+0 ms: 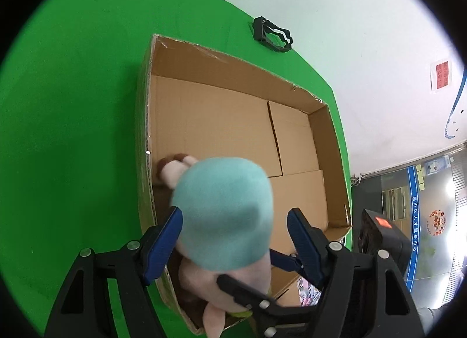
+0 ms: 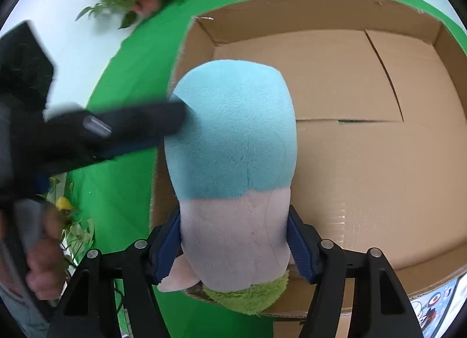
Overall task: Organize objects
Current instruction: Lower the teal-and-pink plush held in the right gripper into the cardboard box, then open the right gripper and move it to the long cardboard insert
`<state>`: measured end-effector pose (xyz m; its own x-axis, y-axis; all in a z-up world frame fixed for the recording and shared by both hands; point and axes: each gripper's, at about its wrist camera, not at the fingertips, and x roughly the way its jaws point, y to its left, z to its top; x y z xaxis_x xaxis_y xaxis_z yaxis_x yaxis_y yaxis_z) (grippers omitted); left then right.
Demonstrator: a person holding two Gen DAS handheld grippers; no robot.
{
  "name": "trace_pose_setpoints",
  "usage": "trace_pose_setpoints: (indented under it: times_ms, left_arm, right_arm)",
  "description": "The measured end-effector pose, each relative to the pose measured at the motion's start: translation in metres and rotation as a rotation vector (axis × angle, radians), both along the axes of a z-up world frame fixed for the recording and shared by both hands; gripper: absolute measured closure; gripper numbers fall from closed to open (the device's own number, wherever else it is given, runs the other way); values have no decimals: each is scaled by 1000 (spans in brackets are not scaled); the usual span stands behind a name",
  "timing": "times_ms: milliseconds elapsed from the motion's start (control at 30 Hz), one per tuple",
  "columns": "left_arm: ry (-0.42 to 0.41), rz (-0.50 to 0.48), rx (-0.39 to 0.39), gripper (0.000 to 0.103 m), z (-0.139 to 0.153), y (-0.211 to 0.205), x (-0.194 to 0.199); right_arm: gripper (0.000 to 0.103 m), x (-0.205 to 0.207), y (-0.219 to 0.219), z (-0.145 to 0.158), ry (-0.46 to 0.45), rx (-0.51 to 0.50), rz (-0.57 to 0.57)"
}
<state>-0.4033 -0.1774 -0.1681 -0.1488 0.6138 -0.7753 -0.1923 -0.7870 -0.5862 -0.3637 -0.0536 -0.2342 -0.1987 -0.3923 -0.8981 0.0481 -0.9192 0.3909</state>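
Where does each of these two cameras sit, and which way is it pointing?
Left wrist: rides the left gripper, looking down into the box; its open jaws flank the plush.
Right wrist: rides the right gripper, jaws shut on the plush; the hand shows.
Shared: plush, box, green table.

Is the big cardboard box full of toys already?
No. In the right wrist view the cardboard box shows a bare brown floor, and only the plush toy, clamped in the right gripper, is at its edge.
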Motion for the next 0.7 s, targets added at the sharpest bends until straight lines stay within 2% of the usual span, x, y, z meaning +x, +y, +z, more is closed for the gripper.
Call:
trace_pose_setpoints:
  times_ms: [67, 100, 133, 167, 267, 333, 467, 533, 600, 633, 667, 700]
  left_arm:
    - [-13, -26, -41, 33, -7, 5, -2]
    - [-3, -30, -85, 35, -10, 6, -3]
    - [-9, -27, -125, 38, -13, 6, -5]
    - [-14, -25, -136, 41, -14, 5, -5]
    - [-31, -20, -124, 44, -19, -2, -4]
    - [-18, -40, -144, 45, -18, 0, -2]
    - [0, -43, -190, 45, -13, 5, 1]
    - [40, -45, -215, 47, -1, 11, 7]
    - [115, -57, -221, 47, 23, 14, 24]
    - [157, -60, -218, 45, 38, 16, 36]
    - [205, -63, -219, 44, 55, 19, 49]
    - [250, -62, -225, 41, 69, 21, 62]
  right_arm:
    - [36, -6, -7, 2, 12, 23, 22]
    - [33, -4, -14, 5, 20, 28, 36]
    - [30, 31, -7, 24, 27, 27, 47]
    - [28, 49, -1, 34, 33, 13, 48]
    - [21, 59, 13, 44, 63, -103, 26]
    - [21, 66, 18, 49, 80, -103, 33]
    - [21, 80, 22, 58, 95, -35, 60]
    - [21, 88, 26, 71, 118, 25, 52]
    - [17, 97, 28, 86, 141, 78, 49]
    - [7, 102, 31, 93, 150, 98, 47]
    - [0, 111, 36, 104, 172, 127, 31]
    - [0, 118, 40, 113, 189, 157, 19]
